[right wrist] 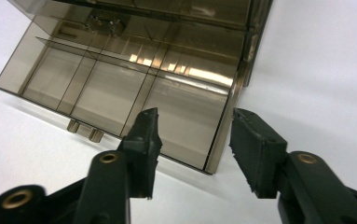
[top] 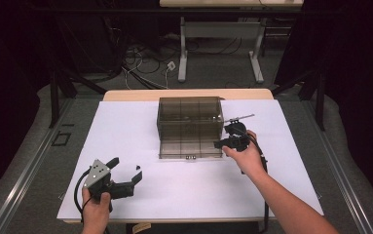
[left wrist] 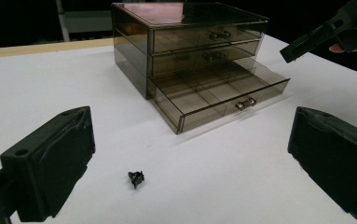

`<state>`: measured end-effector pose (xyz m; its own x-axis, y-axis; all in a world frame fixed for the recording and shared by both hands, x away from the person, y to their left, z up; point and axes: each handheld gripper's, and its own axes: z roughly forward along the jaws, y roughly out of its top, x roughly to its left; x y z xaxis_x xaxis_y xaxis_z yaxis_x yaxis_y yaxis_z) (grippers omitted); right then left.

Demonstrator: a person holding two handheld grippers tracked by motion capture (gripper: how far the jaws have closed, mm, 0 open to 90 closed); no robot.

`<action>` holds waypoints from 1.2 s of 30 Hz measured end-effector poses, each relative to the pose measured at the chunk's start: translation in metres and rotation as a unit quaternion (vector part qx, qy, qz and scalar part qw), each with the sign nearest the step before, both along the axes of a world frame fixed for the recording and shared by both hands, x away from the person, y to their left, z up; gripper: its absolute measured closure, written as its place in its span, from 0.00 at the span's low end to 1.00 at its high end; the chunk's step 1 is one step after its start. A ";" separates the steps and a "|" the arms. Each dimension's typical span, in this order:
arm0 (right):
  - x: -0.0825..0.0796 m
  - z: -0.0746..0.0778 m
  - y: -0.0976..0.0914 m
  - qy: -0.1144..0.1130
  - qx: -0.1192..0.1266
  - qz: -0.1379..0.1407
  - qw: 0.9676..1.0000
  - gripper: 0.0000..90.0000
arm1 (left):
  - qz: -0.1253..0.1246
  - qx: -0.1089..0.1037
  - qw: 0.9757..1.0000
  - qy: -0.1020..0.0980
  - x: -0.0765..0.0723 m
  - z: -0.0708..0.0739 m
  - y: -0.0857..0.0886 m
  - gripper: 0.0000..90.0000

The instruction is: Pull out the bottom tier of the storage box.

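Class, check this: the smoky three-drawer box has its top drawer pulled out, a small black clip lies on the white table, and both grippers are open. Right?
Not quite. The bottom drawer of the box is pulled out, as the left gripper view shows; the upper two are shut. The clip and open grippers stand.

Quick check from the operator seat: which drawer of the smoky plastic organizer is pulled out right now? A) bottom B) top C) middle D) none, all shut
A: the bottom drawer juts out with its dividers exposed, while the two drawers above sit flush in the organizer.

Black left gripper (top: 125, 171) bears a grey triangular plate; right gripper (top: 226, 138) black, cabled; bare forearms.
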<state>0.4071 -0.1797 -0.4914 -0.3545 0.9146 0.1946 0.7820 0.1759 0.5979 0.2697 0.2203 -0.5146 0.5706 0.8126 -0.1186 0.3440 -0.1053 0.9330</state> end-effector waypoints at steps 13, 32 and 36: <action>-0.017 0.008 -0.008 -0.083 -0.018 0.047 0.995 0.46 | -0.001 0.001 1.000 0.005 0.005 -0.002 -0.003 0.01; -0.056 0.015 -0.044 -0.192 0.040 0.073 0.978 0.40 | 0.008 0.018 1.000 0.019 0.016 -0.005 -0.009 0.01; -0.064 0.015 -0.050 -0.198 0.053 0.074 0.976 0.36 | 0.008 0.030 0.999 0.023 0.018 -0.006 -0.013 0.01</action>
